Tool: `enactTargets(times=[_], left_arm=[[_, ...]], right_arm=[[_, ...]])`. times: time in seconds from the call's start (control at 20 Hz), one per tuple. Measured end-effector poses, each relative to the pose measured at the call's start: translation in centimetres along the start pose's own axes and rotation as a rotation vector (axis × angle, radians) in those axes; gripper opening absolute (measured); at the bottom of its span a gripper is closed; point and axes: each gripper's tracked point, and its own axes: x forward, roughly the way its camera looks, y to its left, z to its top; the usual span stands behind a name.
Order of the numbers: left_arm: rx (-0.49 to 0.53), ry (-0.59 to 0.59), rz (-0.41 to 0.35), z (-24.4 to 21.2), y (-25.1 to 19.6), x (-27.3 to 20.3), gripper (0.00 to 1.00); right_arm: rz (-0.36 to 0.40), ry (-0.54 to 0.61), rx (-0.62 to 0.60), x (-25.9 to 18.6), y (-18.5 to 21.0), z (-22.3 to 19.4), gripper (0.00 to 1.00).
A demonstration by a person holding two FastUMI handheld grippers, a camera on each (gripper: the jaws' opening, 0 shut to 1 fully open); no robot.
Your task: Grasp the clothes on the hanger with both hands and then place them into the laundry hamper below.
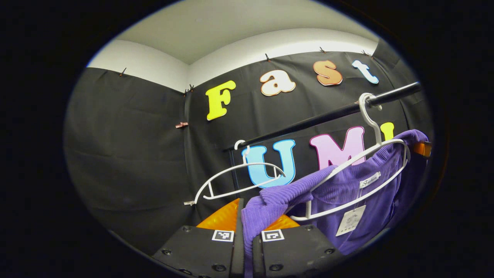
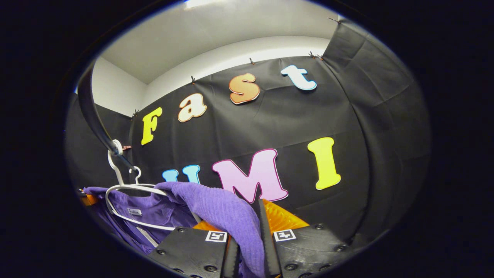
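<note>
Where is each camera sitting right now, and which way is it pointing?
Left gripper view: rides the left claw, tilted up toward the rail; its fingers pinch the purple sweater, an empty hanger beyond.
Right gripper view: rides the right claw, tilted up at the booth wall; its fingers pinch the sweater's other shoulder.
Shared: the sweater, its white hanger, the rail.

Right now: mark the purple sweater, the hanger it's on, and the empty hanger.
purple sweater (image 1: 347, 193): left gripper view, on the knit body below the collar.
white hanger (image 1: 369, 116): left gripper view, on its neck under the hook.
empty hanger (image 1: 231, 170): left gripper view, on its upper arm.
</note>
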Motion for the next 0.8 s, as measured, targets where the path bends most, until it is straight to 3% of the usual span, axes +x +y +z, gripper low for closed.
enactTargets(times=[0.2,0.4,0.6,0.65,0.7,0.8], left_arm=[[0.047,0.024,-0.011,-2.2,0.6,3.3,0.13],[-0.009,0.073,-0.043,-5.0,0.6,5.7,0.13],[-0.112,0.169,-0.080,-9.6,-0.3,5.0,0.12],[-0.130,0.196,-0.094,-10.7,-0.9,4.7,0.12],[-0.136,0.229,-0.107,-12.0,-1.5,4.2,0.12],[-0.130,0.286,-0.137,-14.2,-3.1,3.0,0.12]], right_arm=[[-0.003,0.013,-0.008,1.2,0.4,-0.1,0.29],[0.008,0.039,-0.039,2.3,1.0,-1.1,0.29],[0.035,0.090,-0.022,2.1,1.5,-3.2,0.29],[0.028,0.102,-0.035,2.0,1.1,-3.9,0.22],[0.019,0.127,-0.049,1.9,0.6,-4.8,0.30],[-0.011,0.178,-0.065,1.0,-0.5,-6.6,0.26]])
